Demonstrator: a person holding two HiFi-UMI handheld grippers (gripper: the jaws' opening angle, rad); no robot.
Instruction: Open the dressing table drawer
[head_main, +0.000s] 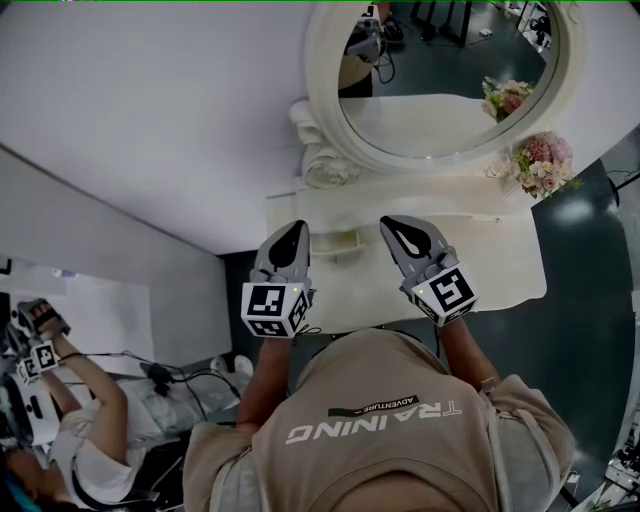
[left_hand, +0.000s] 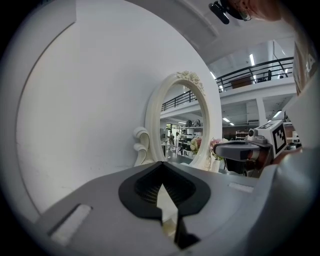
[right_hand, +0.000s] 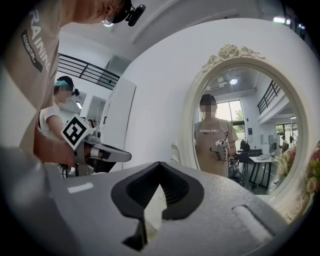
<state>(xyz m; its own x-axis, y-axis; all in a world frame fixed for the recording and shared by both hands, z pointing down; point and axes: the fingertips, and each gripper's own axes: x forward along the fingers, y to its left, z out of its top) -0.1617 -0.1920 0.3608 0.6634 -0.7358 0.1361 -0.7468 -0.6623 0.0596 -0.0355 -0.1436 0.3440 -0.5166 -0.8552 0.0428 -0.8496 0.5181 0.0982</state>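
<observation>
Left gripper (head_main: 292, 232) and right gripper (head_main: 395, 228) side by side, apart, pointing forward, roughly level. Fingers (left_hand: 135, 192) of both closed together, nothing between. Forearms (head_main: 268, 385) extended.

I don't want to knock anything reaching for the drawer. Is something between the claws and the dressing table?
Nothing visible. The left claw and right claw, both shut and empty, hang over bare tabletop; the flowers stand off to the right by the mirror. The drawer front itself isn't clearly shown.
</observation>
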